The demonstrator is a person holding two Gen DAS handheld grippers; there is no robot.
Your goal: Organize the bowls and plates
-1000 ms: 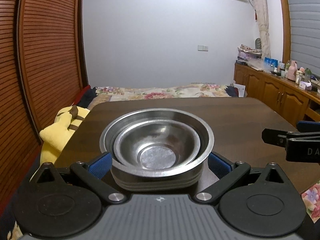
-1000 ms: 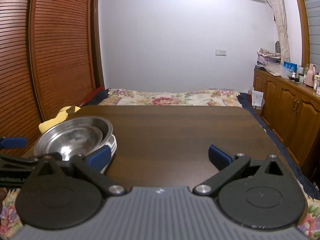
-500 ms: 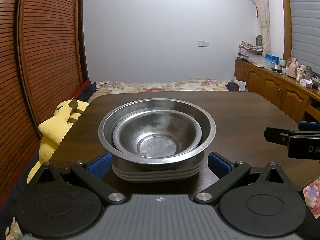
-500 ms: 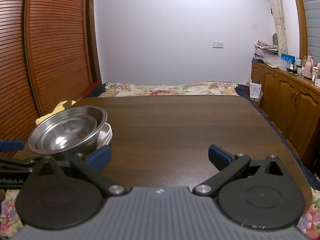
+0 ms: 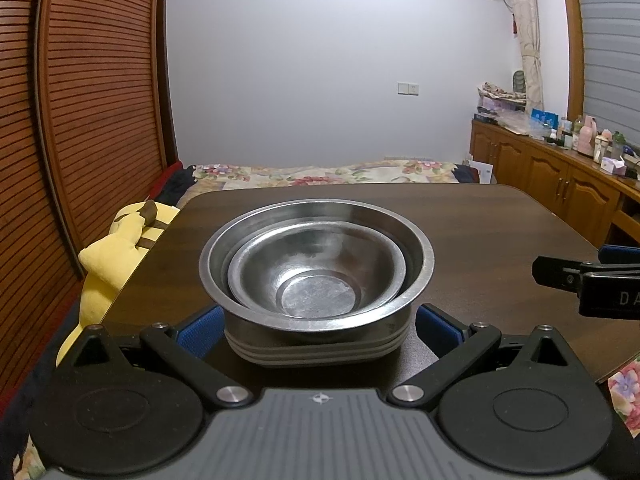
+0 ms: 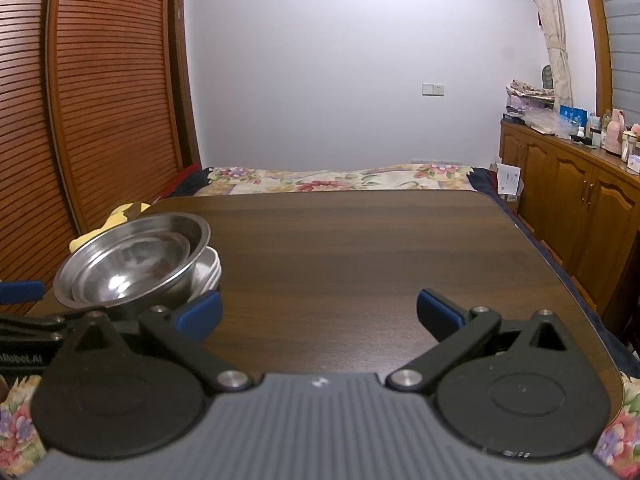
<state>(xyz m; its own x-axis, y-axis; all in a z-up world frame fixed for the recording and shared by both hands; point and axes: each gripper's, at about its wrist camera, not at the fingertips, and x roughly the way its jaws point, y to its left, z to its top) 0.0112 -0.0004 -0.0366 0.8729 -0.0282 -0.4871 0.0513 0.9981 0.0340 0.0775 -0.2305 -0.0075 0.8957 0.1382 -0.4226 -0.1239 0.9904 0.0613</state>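
Note:
Two steel bowls sit nested, the small bowl (image 5: 316,296) inside the large bowl (image 5: 416,256), on a short stack of pale plates (image 5: 320,350) at the table's near left. My left gripper (image 5: 318,326) is open, its blue pads flanking the plate stack on either side. In the right wrist view the same bowls (image 6: 132,264) and plates (image 6: 212,270) lie to the left. My right gripper (image 6: 318,312) is open over bare wood with nothing between its pads.
The dark wooden table (image 6: 360,248) stretches ahead and to the right. A yellow plush toy (image 5: 112,256) leans off the table's left edge. Behind are a floral bed (image 5: 320,172), slatted wooden doors on the left, and a cluttered wooden cabinet (image 5: 560,184).
Both cameras have sunk a little toward table level, so the bowl stack shows more from the side. Both grippers stay equally wide open.

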